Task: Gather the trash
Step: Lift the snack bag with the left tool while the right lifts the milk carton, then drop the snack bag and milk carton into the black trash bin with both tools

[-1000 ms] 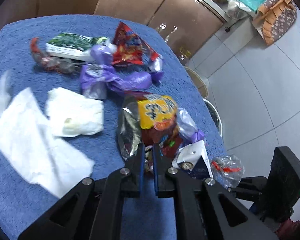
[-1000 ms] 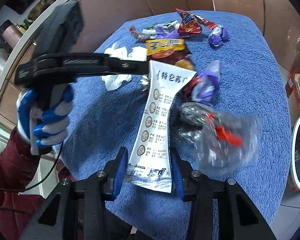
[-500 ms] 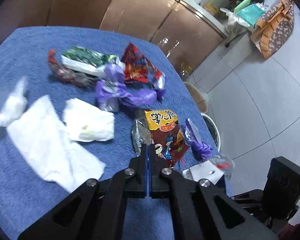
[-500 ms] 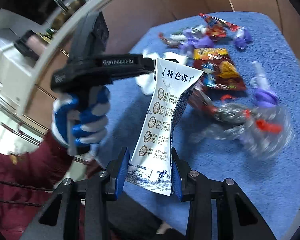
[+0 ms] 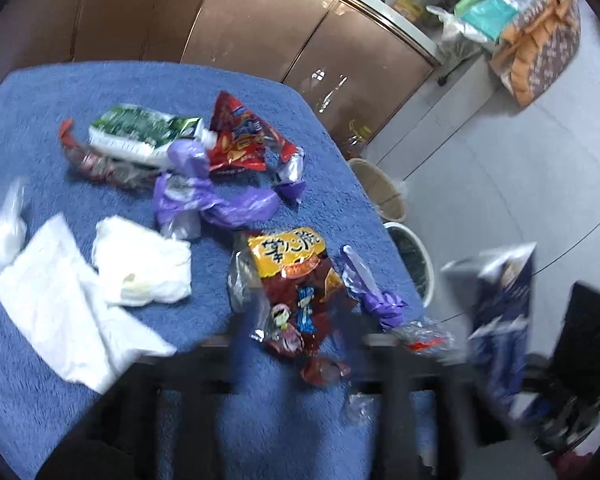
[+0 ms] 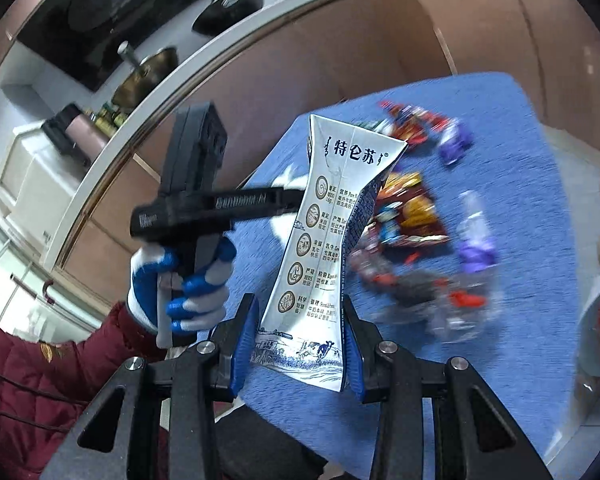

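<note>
Your right tongs [image 6: 300, 344] pinch a milk carton [image 6: 324, 248] printed "特仑苏" above the blue tabletop [image 6: 532, 200]; your left tongs [image 5: 296, 364] are blurred, state indeterminable.

right claw [image 6: 300, 344]: blue pads clamped, raised. left claw [image 5: 296, 360]: motion-blurred, state unreadable; gloved left hand [image 6: 184, 284] on its handle.

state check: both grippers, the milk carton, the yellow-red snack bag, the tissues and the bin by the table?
right gripper: shut on milk carton.
milk carton: squashed at the waist, held upright above the blue tablecloth.
left gripper: motion-blurred; fingers look spread with nothing between them.
yellow-red snack bag: torn open, flat on the cloth.
white tissues: crumpled, lying on the cloth.
bin: uncovered, lined, beside the table.
</note>
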